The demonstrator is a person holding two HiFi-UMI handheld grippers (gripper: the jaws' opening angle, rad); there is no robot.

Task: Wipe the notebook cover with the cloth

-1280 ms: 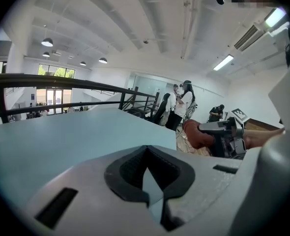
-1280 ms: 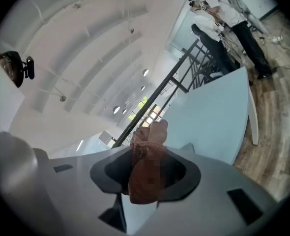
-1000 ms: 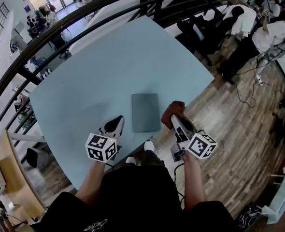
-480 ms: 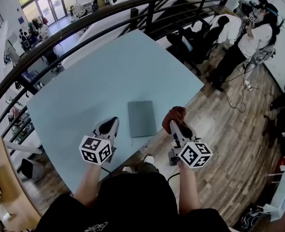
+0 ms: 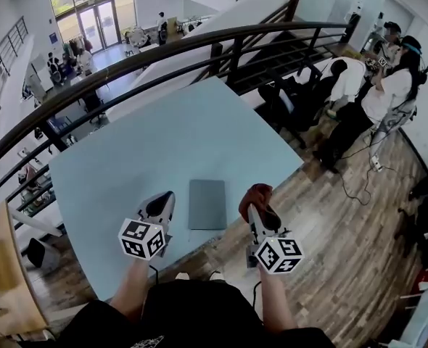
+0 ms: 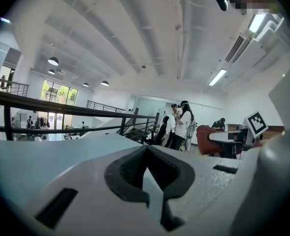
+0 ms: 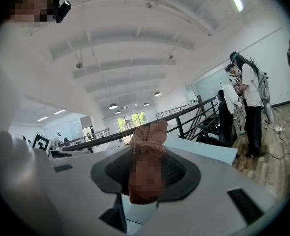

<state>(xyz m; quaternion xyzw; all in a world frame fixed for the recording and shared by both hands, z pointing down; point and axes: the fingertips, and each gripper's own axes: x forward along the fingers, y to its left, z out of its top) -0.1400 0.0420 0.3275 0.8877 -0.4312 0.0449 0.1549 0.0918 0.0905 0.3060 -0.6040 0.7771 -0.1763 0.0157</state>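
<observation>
A grey-green notebook (image 5: pixel 207 204) lies flat near the front edge of the pale blue table (image 5: pixel 163 143). My right gripper (image 5: pixel 259 204) is to the right of the notebook, raised and shut on a reddish-brown cloth (image 5: pixel 256 196); in the right gripper view the cloth (image 7: pixel 146 156) sticks up bunched between the jaws. To the notebook's left, over the table's front part, my left gripper (image 5: pixel 159 205) is shut with nothing in it. The left gripper view looks up at the ceiling, jaws together.
A black railing (image 5: pixel 149 56) runs behind the table. Two standing people (image 5: pixel 388 85) and office chairs (image 5: pixel 301 93) are on the wooden floor (image 5: pixel 344 209) at the right. The table's right corner (image 5: pixel 301 165) is close to the right gripper.
Both grippers have tilted upward and stayed beside the notebook; the head view has shifted, so the table and notebook sit slightly farther left. The cloth is still held.
</observation>
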